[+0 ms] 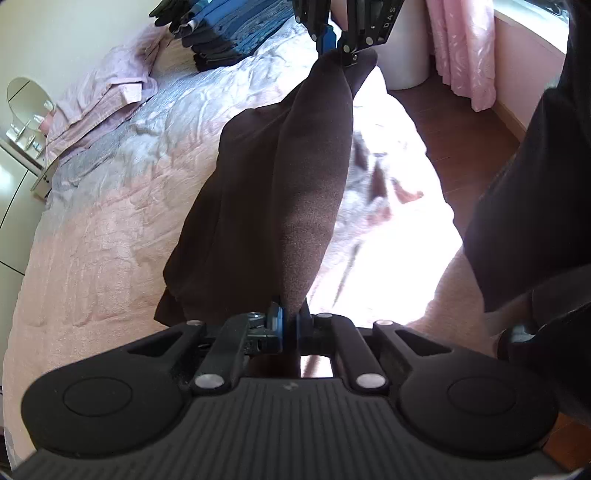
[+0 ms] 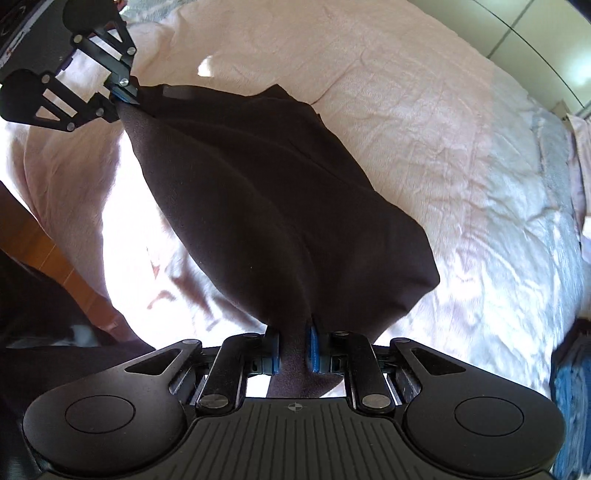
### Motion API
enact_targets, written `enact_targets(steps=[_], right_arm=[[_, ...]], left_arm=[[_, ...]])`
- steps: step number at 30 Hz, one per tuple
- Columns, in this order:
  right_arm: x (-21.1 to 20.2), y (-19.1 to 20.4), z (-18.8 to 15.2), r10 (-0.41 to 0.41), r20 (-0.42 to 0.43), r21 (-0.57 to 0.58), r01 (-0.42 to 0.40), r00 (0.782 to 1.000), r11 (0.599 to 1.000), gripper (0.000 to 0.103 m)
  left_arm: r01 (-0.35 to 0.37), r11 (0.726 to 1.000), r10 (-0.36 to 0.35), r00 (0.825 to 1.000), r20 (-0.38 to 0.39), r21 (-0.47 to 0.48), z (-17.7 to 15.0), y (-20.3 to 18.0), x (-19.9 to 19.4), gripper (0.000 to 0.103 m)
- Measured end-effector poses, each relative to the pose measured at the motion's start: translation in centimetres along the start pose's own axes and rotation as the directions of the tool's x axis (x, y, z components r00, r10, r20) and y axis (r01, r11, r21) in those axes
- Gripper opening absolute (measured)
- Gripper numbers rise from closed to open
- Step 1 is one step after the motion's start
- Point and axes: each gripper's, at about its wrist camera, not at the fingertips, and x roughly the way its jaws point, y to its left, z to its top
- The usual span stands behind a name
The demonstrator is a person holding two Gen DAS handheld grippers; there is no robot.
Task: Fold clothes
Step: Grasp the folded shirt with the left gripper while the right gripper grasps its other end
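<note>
- On the far left of the left wrist view sits a round mirror (image 1: 27,98) on a white dresser, partly cut off by the edge.
- Next come folded pink sheets (image 1: 99,96) on the bed (image 1: 92,229), and one tall stack of folded clothes (image 1: 225,33) in blues and darks — too many to count, and the top is cut off.
- In the middle hangs one dark brown cloth (image 1: 273,192) over the bed, held up off the pink cover. Its long side runs straight from one gripper to the other.
- The left gripper (image 1: 290,321) is pinched tight on the near end of the cloth.
- The right gripper (image 1: 338,44) is clamped on the far end; its top is cut off here.
- To the right, bright sun washes out part of the bed, so that spot is hard to make out.
- Farther right are a pink curtain (image 1: 461,51), a brown wood floor (image 1: 472,147) and a person's dark clothing (image 1: 532,206).
- In the right wrist view, the cloth sags in folds between the two grippers, so its real shape is hidden — shirt or pants, I cannot tell.
</note>
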Motion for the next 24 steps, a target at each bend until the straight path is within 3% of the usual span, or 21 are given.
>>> enact_targets(steps=[8, 14, 16, 18, 24], right_arm=[[0.7, 2.8, -2.1, -0.044, -0.031, 0.023, 0.045, 0.999, 0.999, 0.014], [2.0, 4.2, -5.1, -0.108, 0.051, -0.037, 0.110, 0.993, 0.993, 0.015], [2.7, 5.2, -6.4, -0.156, 0.110, -0.076, 0.165, 0.982, 0.983, 0.021], [3.6, 6.5, -8.0, -0.214, 0.189, -0.097, 0.235, 0.958, 0.967, 0.057], [7.3, 8.3, -10.6, -0.283, 0.362, -0.097, 0.337, 0.888, 0.936, 0.059]], left_arm=[[-0.043, 0.999, 0.043, 0.999, 0.017, -0.034, -0.8, -3.0, 0.6, 0.004], [-0.129, 0.990, 0.130, 0.991, 0.013, -0.057, -1.4, -5.5, 1.8, 0.004], [-0.172, 0.983, 0.173, 0.985, 0.015, -0.061, -1.8, -6.6, 2.3, 0.005], [-0.220, 0.972, 0.223, 0.974, 0.026, -0.077, -2.1, -7.4, 2.6, 0.005], [-0.381, 0.923, 0.384, 0.921, 0.064, -0.053, -2.6, -9.5, 3.8, 0.014]])
